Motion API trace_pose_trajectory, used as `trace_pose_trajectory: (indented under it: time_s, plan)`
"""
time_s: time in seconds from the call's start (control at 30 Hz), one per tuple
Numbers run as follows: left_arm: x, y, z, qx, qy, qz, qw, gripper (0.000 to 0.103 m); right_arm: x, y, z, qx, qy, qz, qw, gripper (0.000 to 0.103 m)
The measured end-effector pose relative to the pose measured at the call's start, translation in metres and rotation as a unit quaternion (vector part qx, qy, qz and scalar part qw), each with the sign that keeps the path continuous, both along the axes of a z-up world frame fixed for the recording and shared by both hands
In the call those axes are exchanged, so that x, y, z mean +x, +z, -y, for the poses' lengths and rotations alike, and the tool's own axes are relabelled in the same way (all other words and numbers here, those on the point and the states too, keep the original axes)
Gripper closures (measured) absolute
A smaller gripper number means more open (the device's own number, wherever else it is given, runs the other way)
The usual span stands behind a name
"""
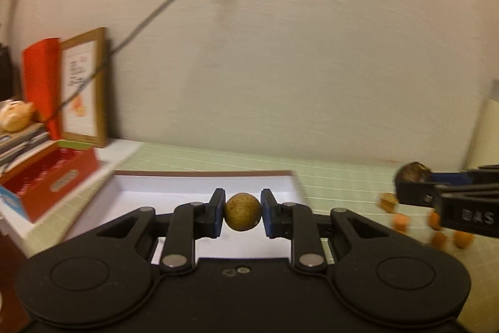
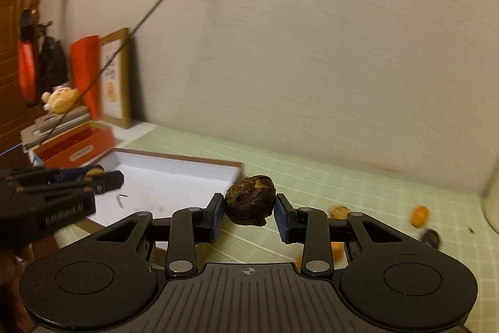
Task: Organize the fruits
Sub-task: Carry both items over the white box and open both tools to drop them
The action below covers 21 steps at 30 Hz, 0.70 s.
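Item 1, small round tan-brown fruit with a matt, speckled skin (image 1: 243, 211): you have it clamped in the left gripper (image 1: 243, 213), jaws drawn in tight with a blue pad on each side at its widest line, carried in the air over the near part of the shallow white open box with the brown rim (image 1: 174, 191). Judge it light and firm with a thin brittle shell; the pads sit at the right place, across the middle, and you need no more squeeze than this. Item 2, dark brown egg-shaped fruit with a wrinkled, peeling skin and paler patches near the top (image 2: 250, 203): the right gripper (image 2: 249, 213) is closed on it, jaws only a little apart, the fruit sitting high between the pad tips, held above the pale green lined table mat (image 2: 358, 177) just beside the box's right corner. Judge it light, soft-skinned and easily bruised or torn; the flaking skin may slip, so grip its broad middle and keep it level. Item 3, loose stock: several small orange round fruits (image 1: 461, 239) lie on the mat near the right gripper, blurred, count about 4 in the left view; 1 dark piece (image 2: 431, 237) near them cannot be identified.
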<state>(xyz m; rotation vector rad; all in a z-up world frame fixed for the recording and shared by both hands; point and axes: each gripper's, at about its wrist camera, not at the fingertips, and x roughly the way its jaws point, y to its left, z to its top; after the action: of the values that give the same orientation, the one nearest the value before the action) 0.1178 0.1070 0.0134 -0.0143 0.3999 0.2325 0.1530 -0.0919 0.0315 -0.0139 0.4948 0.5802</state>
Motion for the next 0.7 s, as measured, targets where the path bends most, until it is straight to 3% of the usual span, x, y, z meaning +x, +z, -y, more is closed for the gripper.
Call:
trace_pose_trajectory:
  time_s: [0.37, 0.7]
  plan:
    - [-0.002, -0.012, -0.085, -0.007, 0.108, -0.019, 0.9939, 0.088, 0.016, -0.014, -0.067, -0.012, 0.051, -0.007, 0.999, 0.068]
    - [0.005, -0.025, -0.130, -0.024, 0.153, -0.041, 0.9871, 0.088, 0.035, -0.030, -0.085, -0.023, 0.062, -0.015, 0.998, 0.068]
